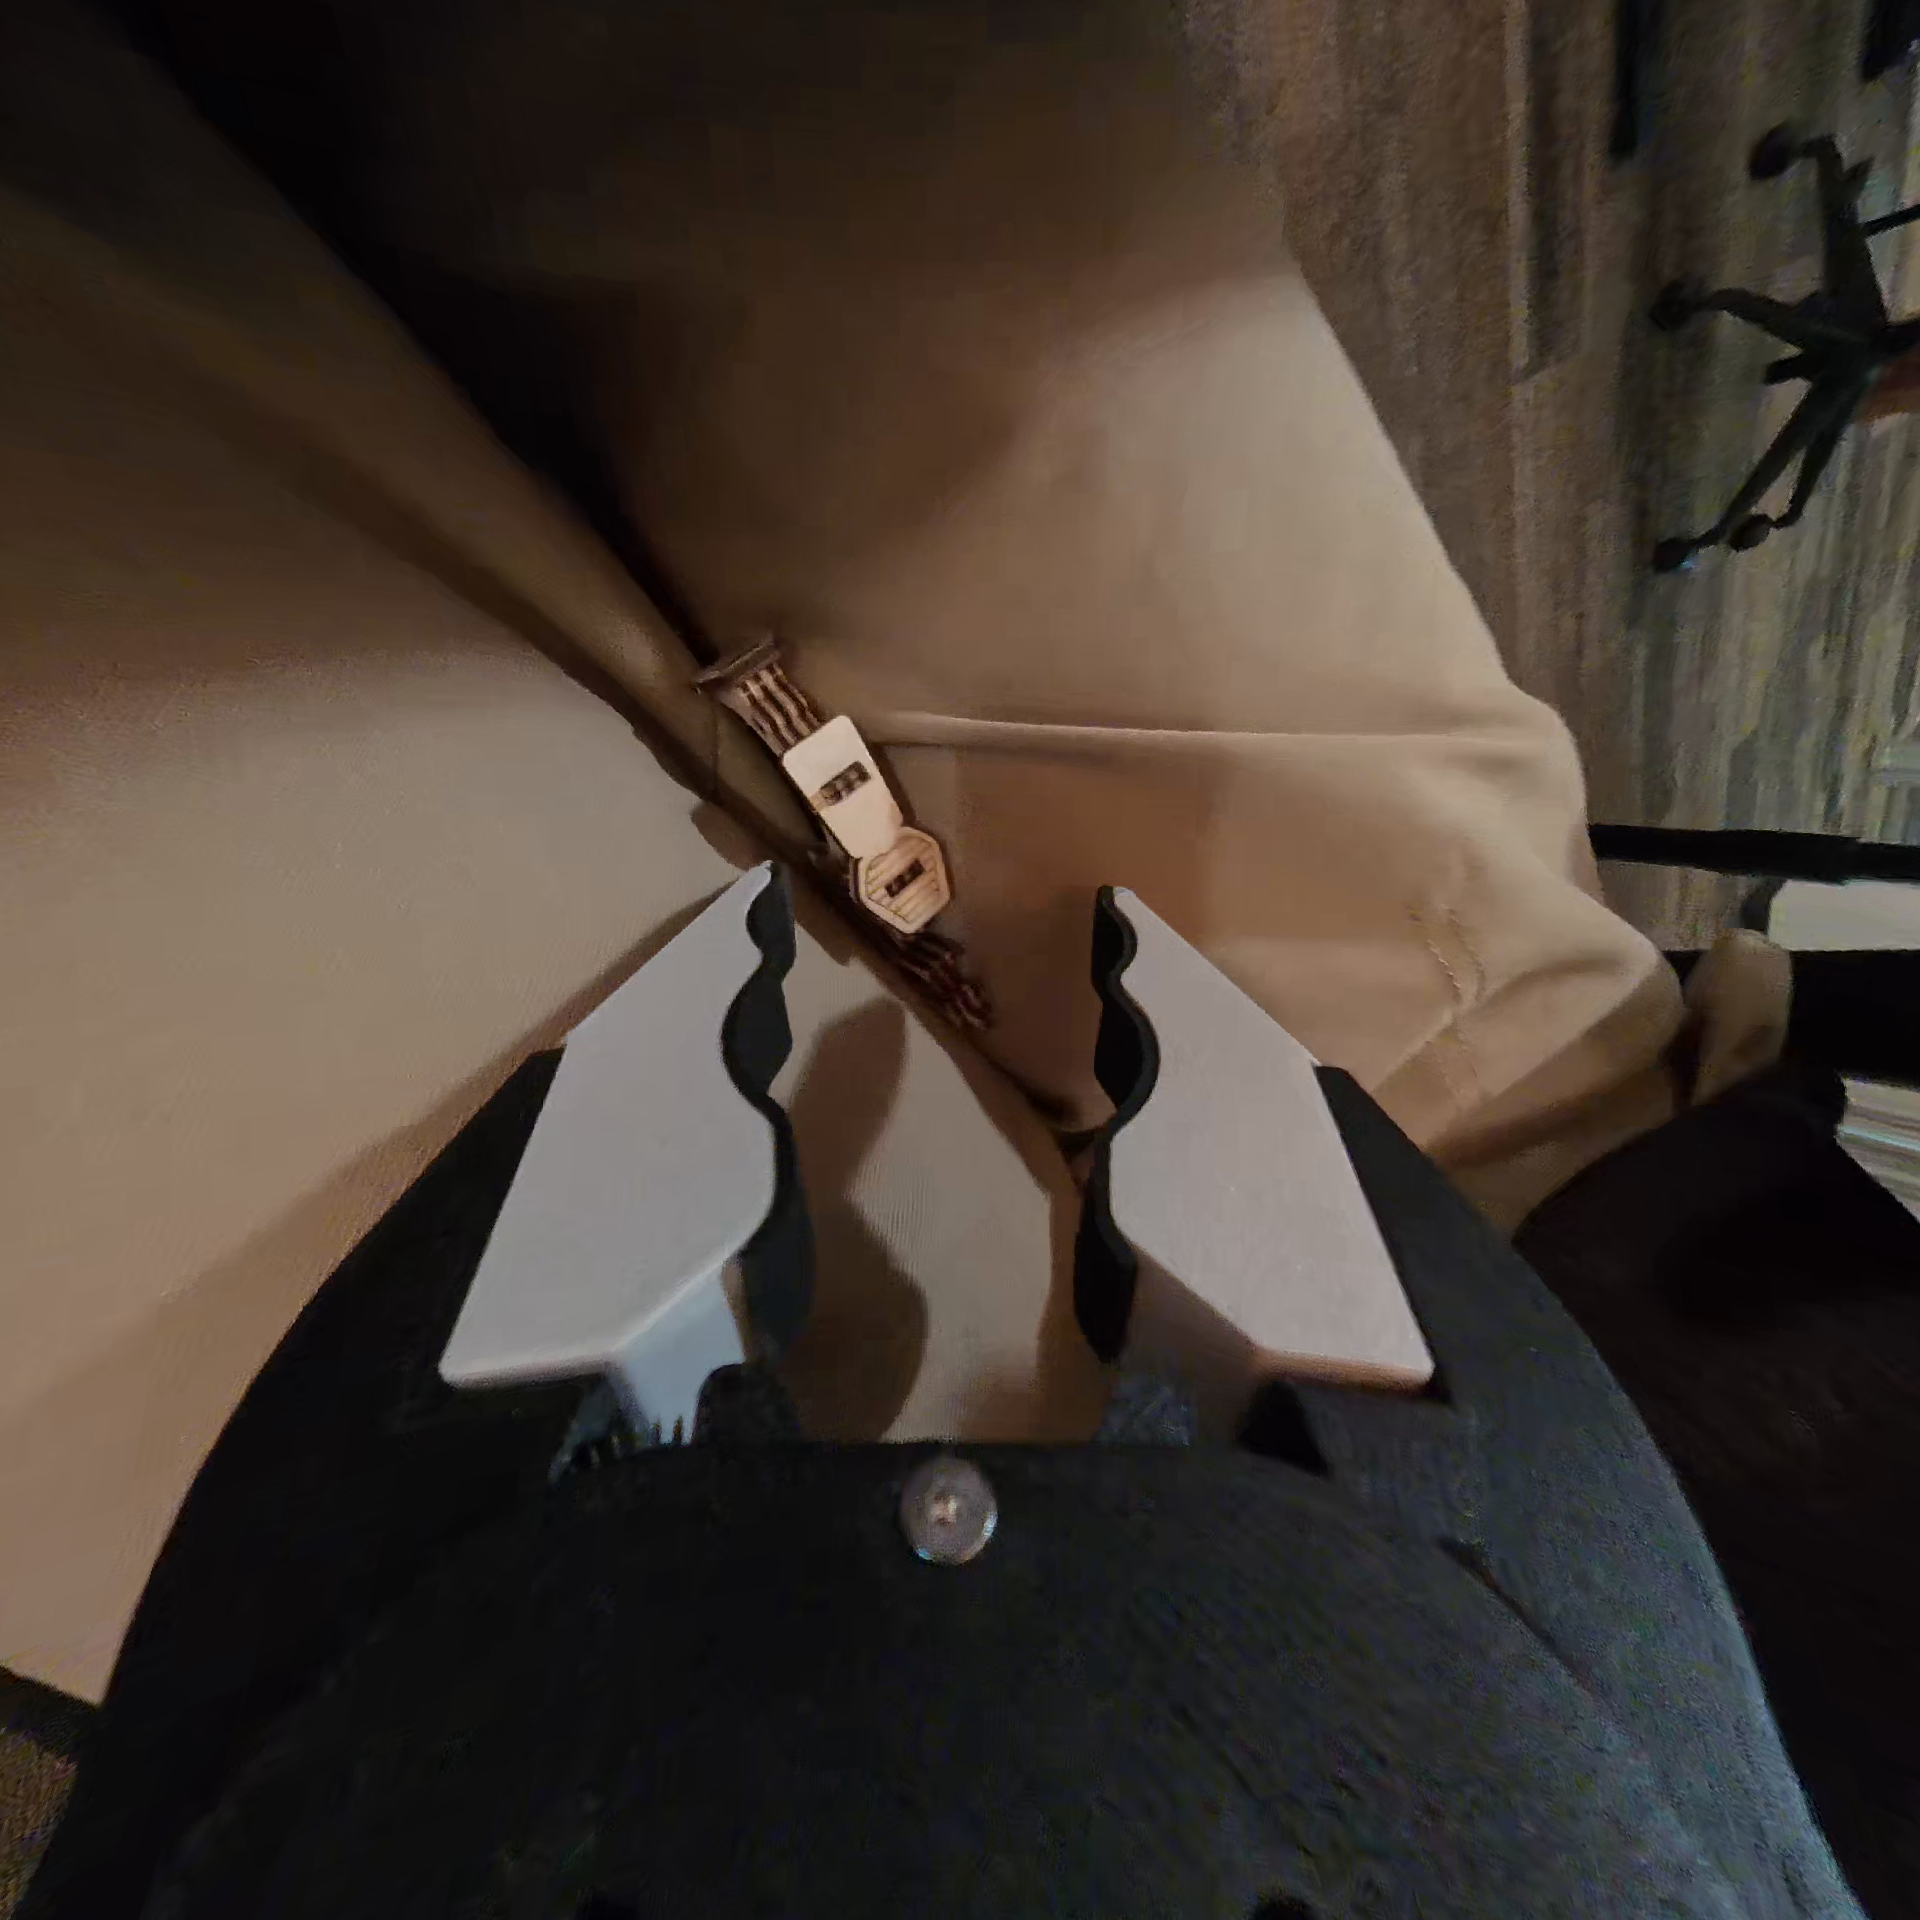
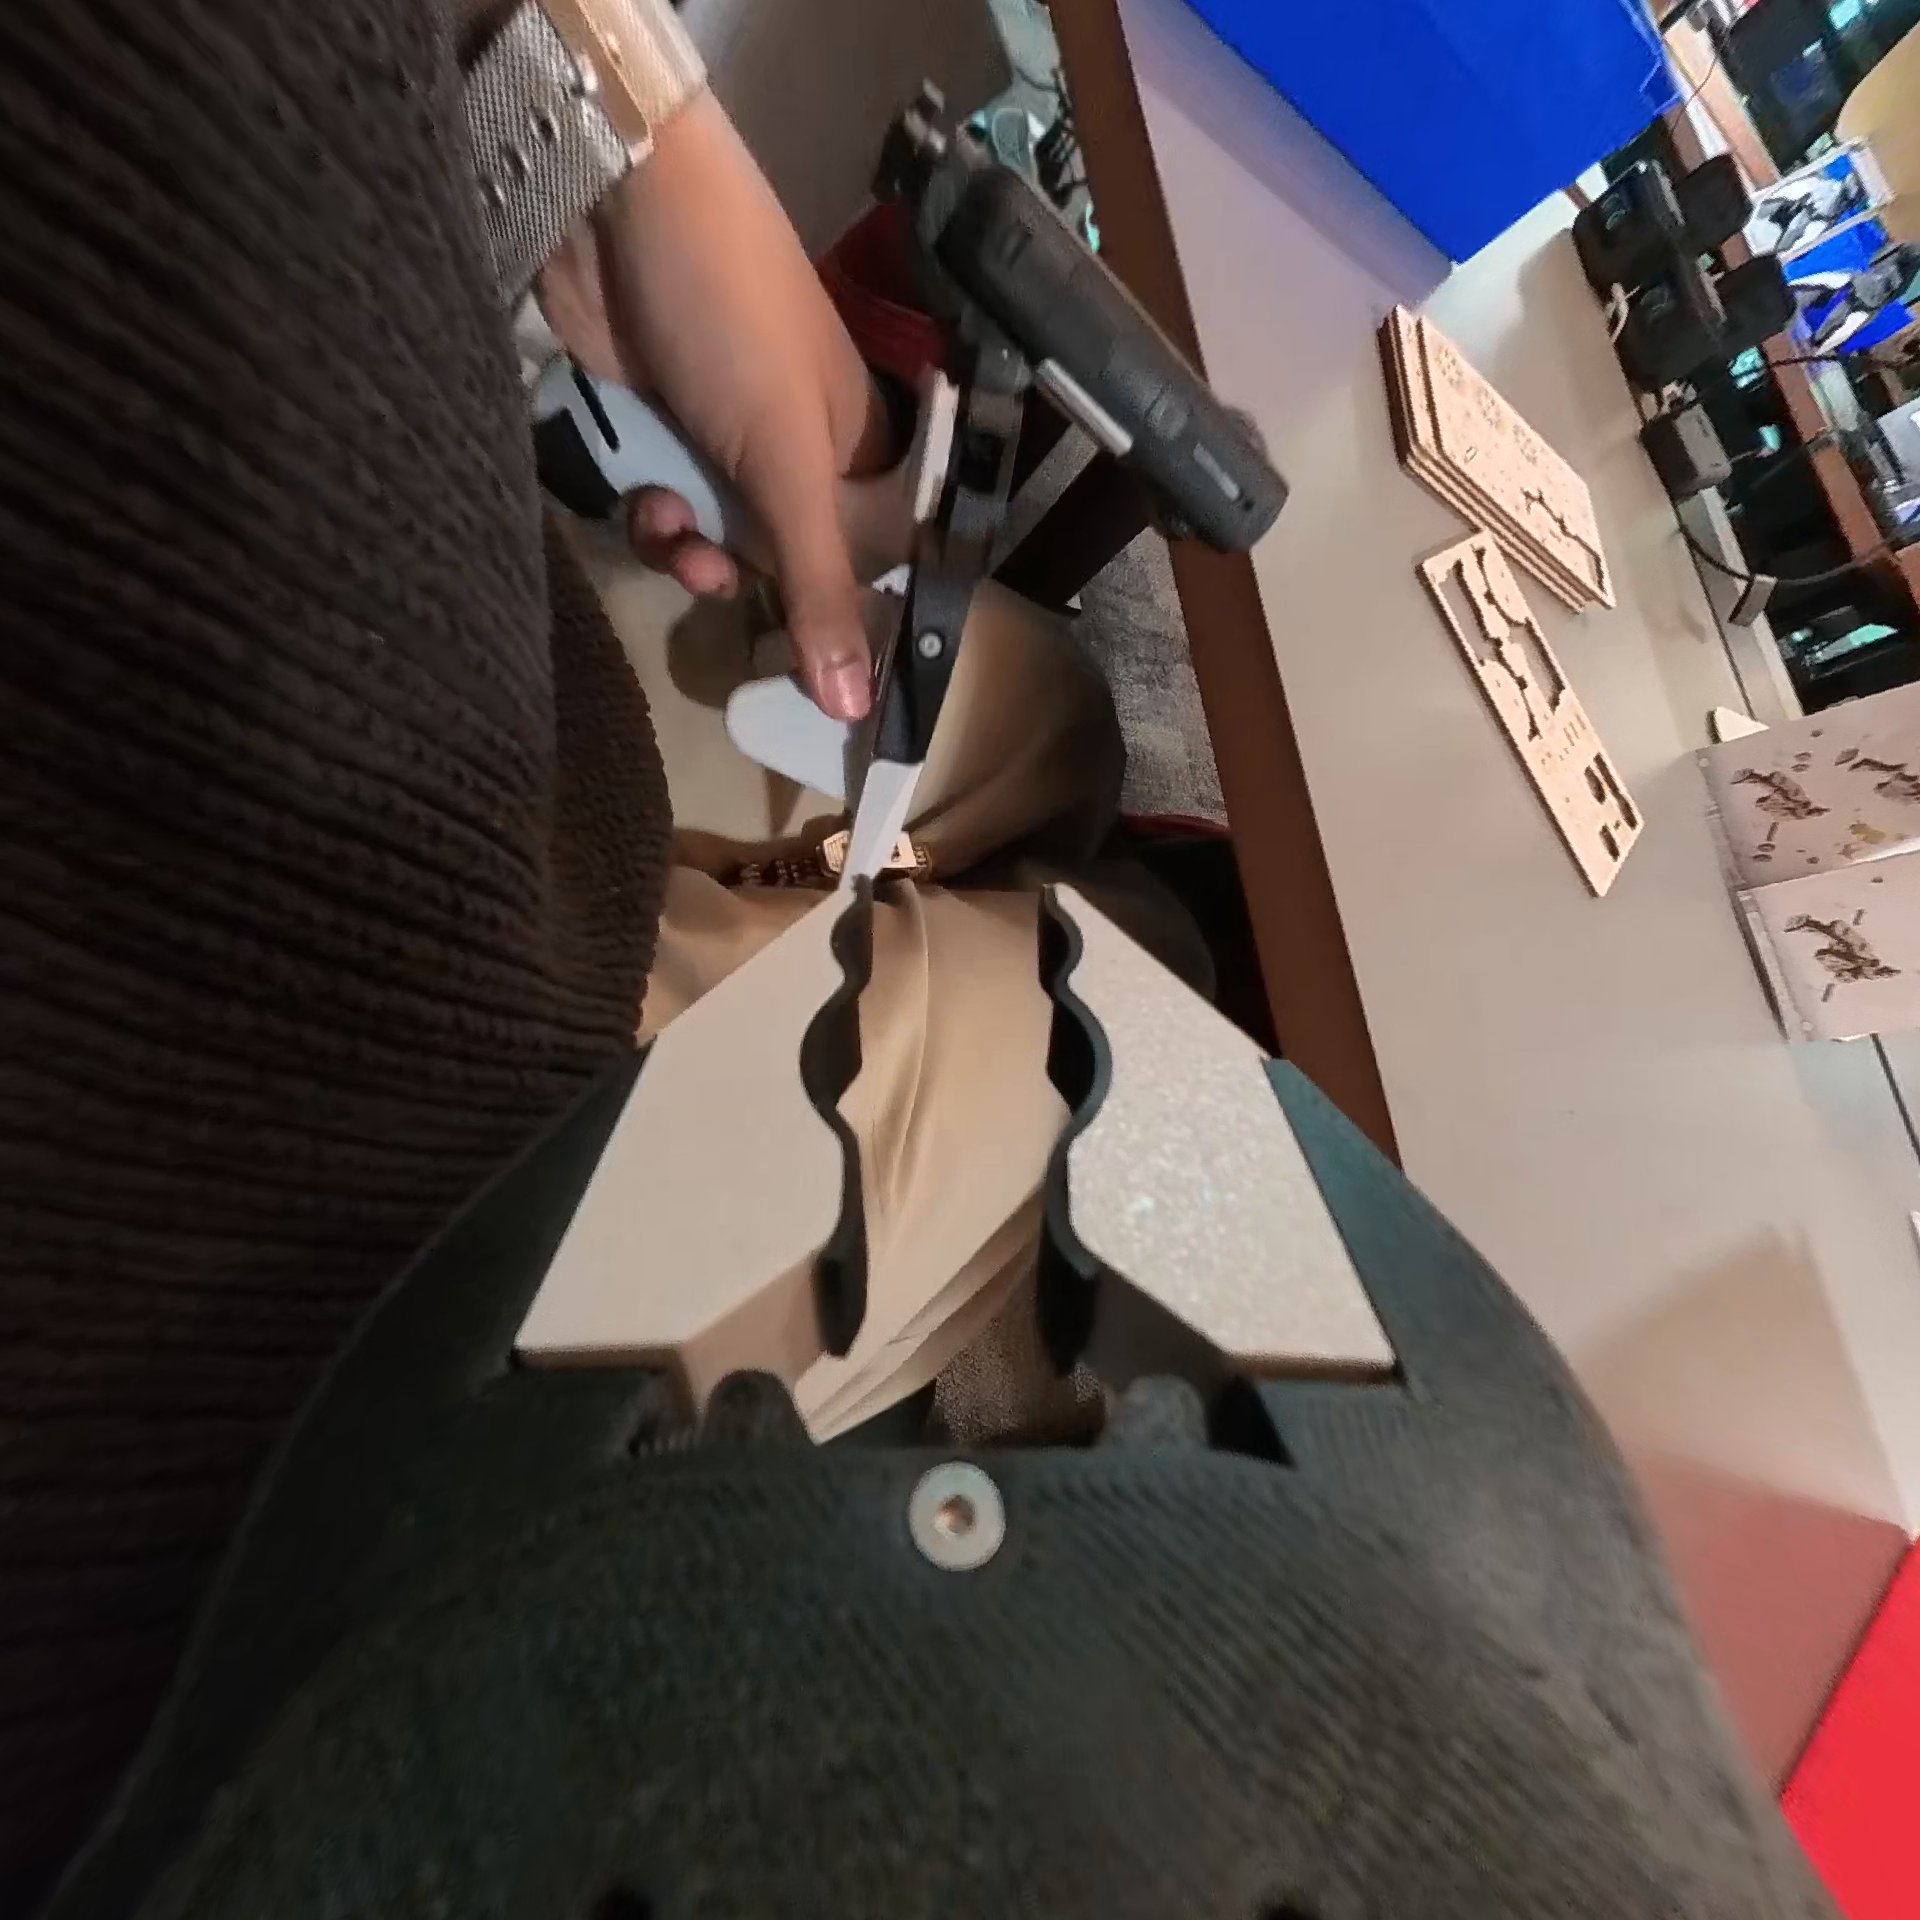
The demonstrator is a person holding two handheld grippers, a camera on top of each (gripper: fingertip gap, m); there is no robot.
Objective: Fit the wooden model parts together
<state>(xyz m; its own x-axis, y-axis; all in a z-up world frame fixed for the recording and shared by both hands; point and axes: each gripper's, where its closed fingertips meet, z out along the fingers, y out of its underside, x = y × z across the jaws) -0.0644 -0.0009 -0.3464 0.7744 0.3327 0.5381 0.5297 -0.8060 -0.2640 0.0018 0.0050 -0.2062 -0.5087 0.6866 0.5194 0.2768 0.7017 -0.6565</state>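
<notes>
A grey carpeted floor [image 1: 1621, 312] with the legs of an office chair [image 1: 1808, 343] lay behind the left wrist view, and a pale bench [image 2: 1475, 935] ran up the right wrist view; most of both frames was filled by a person's tan trousers [image 1: 1091, 540] and a dark knitted sleeve [image 2: 260, 623], which cut off the rest; on the bench lay a stack of wooden part sheets [image 2: 1496, 457] and one punched-out sheet [image 2: 1527, 717], their detail too small to make out; the left gripper [image 1: 935, 914] hung with jaws released, nothing between them; the right gripper [image 2: 951, 914] likewise stood apart and empty; the wooden model [image 1: 862, 821] sat wedged in the fold of the trousers, just ahead of the left jaws, its far end hidden in the crease; in the right wrist view the left gripper's finger covered its middle.
</notes>
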